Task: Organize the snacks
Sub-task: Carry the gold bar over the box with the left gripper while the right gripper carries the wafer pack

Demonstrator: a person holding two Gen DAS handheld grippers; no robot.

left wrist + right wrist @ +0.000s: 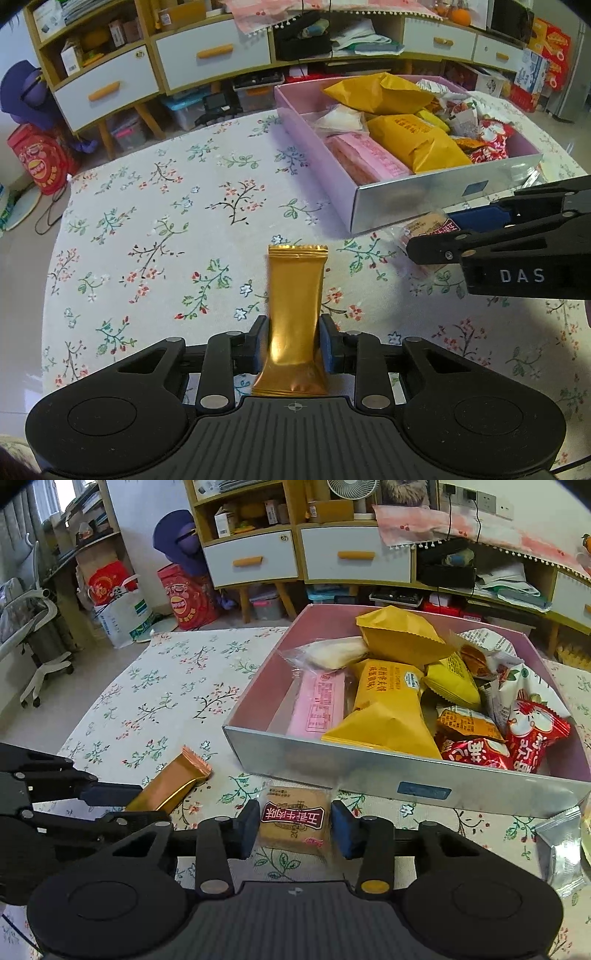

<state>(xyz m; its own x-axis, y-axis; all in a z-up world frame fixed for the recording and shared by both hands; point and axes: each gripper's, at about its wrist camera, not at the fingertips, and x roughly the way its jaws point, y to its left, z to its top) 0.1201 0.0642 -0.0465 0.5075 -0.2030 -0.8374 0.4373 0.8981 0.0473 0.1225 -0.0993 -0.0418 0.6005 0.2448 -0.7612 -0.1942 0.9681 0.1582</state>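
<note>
A floral tablecloth (155,206) covers the table. The left gripper (293,341) clamps a gold snack bar (295,306) pointing to 12 o'clock. The right gripper (293,829) straddles a clear-wrapped cake (295,818), pads apart, beneath the snack box's (369,771) near wall; bare cloth lies at 10 o'clock.

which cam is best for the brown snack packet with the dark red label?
Right wrist. The brown snack packet lies flat on the tablecloth between the open right gripper fingers, label fully visible. In the left wrist view the packet is mostly hidden behind a gripper finger, beside the pink box.
</note>
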